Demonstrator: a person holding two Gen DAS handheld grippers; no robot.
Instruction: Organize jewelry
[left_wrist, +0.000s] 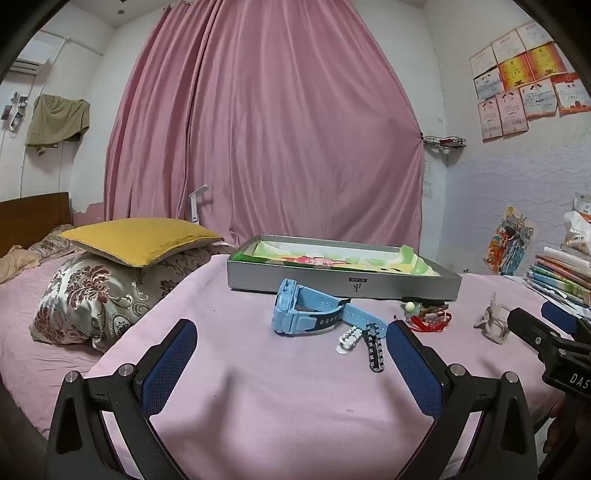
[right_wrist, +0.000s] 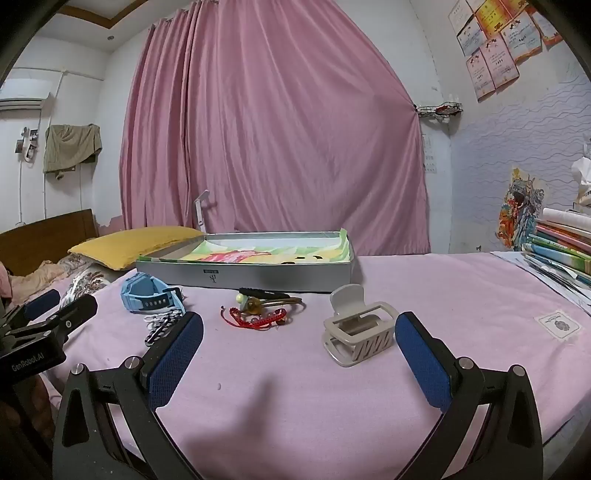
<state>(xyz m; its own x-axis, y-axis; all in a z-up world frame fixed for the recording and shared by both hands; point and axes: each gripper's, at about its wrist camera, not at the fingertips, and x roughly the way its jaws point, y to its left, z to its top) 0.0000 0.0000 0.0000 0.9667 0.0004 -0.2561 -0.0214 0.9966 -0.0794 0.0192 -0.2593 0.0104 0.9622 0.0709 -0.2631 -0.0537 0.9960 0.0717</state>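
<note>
A silver tray (left_wrist: 343, 284) (right_wrist: 251, 273) with a colourful lining lies on the pink cloth. In front of it lie a light blue watch (left_wrist: 299, 310) (right_wrist: 147, 295), a black-and-white braided band (left_wrist: 373, 347) (right_wrist: 162, 326), a red bead bracelet with hair ties (left_wrist: 428, 317) (right_wrist: 258, 314), and a beige hair claw (left_wrist: 493, 323) (right_wrist: 356, 328). My left gripper (left_wrist: 291, 343) is open and empty, just short of the watch. My right gripper (right_wrist: 299, 334) is open and empty, with the claw next to its right finger.
The pink cloth (left_wrist: 277, 398) (right_wrist: 461, 295) covers the table. A stack of books (left_wrist: 561, 273) (right_wrist: 561, 251) stands at the right. A bed with a yellow pillow (left_wrist: 140, 240) (right_wrist: 136, 243) and a patterned pillow (left_wrist: 96, 295) lies at the left. A pink curtain (left_wrist: 266, 129) hangs behind.
</note>
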